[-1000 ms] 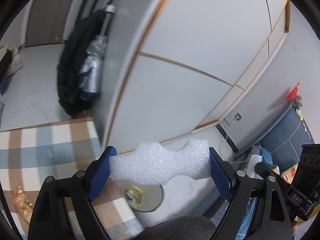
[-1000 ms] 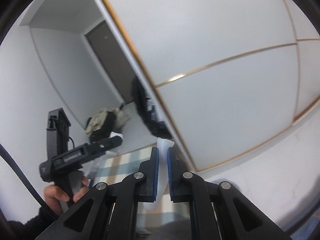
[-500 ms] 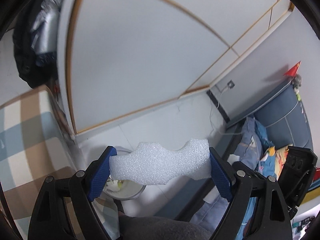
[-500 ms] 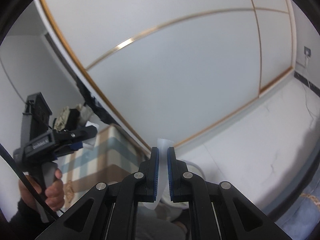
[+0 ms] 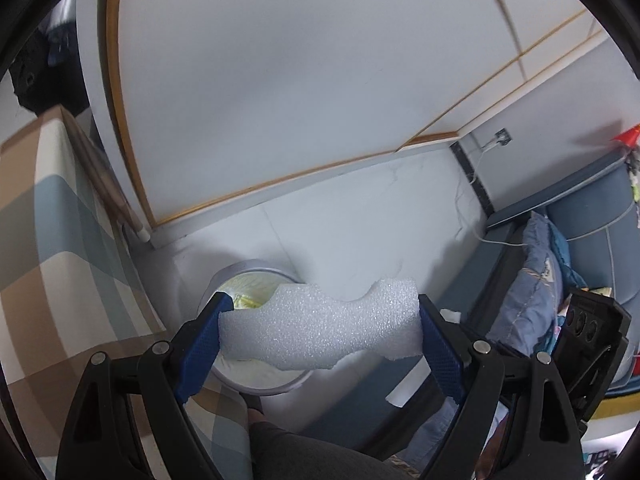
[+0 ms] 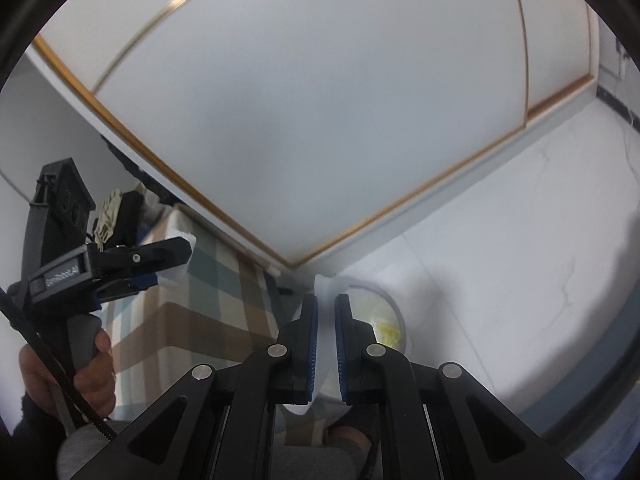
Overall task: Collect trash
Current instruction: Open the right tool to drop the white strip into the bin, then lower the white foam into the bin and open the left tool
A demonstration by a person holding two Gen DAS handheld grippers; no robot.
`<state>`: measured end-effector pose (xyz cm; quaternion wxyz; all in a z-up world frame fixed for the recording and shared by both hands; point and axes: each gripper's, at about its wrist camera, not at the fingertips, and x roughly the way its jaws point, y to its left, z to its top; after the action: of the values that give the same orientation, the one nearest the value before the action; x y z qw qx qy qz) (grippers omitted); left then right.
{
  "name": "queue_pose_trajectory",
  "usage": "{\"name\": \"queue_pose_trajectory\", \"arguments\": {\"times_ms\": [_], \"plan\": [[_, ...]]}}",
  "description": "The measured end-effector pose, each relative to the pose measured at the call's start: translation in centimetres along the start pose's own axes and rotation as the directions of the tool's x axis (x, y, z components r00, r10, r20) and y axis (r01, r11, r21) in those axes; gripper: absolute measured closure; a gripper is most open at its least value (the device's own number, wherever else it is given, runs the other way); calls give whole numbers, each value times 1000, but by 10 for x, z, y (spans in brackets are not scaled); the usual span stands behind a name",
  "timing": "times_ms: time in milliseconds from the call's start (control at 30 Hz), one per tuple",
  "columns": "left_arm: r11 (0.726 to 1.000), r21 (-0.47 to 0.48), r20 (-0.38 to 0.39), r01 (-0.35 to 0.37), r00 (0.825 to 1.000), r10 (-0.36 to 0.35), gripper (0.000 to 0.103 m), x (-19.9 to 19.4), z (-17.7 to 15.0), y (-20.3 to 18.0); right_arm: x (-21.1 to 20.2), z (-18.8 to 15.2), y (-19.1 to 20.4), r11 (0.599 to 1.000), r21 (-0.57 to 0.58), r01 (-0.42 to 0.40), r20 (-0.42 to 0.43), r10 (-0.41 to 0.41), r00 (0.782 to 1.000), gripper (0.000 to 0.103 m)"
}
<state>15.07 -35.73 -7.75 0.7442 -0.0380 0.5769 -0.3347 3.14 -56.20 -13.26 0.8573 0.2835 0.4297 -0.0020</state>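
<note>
My left gripper [image 5: 320,330] is shut on a white foam block [image 5: 320,330], held crosswise between the blue pads, above a round trash bin [image 5: 256,376] on the floor. The bin holds yellow-green wrappers. My right gripper [image 6: 326,316] is shut on a thin white translucent scrap [image 6: 326,292], with the same bin [image 6: 386,320] just behind its fingertips. In the right wrist view the left gripper [image 6: 176,260] shows at the left, held in a hand, with the foam block [image 6: 178,254] in its jaws.
A table with a checked brown, blue and white cloth [image 5: 44,264] stands left of the bin. White sliding panels with gold trim [image 5: 280,100] fill the back. A blue sofa with cushions [image 5: 560,280] stands at the right. The floor is white [image 6: 500,260].
Both grippers have swung down and to the right, away from the table. The bin now lies right below both grippers. Both grips are unchanged.
</note>
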Motion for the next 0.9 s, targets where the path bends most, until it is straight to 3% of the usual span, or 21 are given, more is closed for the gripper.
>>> {"name": "queue_pose_trajectory", "arguments": {"times_ms": [367, 467, 533, 600, 633, 767, 900], "plan": [[996, -60, -78, -71, 995, 66, 16, 33, 4, 28, 81, -9, -4, 997, 58, -56, -151, 64, 986, 88], [995, -61, -94, -80, 993, 74, 16, 39, 4, 29, 96, -11, -6, 988, 102, -117, -178, 134, 975, 88], [994, -64, -113, -89, 990, 82, 16, 43, 4, 30, 103, -12, -6, 987, 109, -117, -200, 137, 970, 81], [994, -68, -129, -91, 988, 82, 16, 48, 4, 31, 104, -13, -12, 987, 116, -108, -229, 133, 964, 59], [993, -69, -141, -92, 987, 82, 16, 50, 3, 31, 105, -15, -13, 987, 120, -110, -234, 136, 963, 56], [993, -56, -171, -108, 980, 97, 16, 58, 2, 27, 101, -24, -24, 988, 131, -88, -243, 118, 963, 54], [990, -28, -238, -141, 962, 131, 16, 72, -2, 25, 88, -31, -42, 985, 169, -45, -214, 81, 973, 51]]}}
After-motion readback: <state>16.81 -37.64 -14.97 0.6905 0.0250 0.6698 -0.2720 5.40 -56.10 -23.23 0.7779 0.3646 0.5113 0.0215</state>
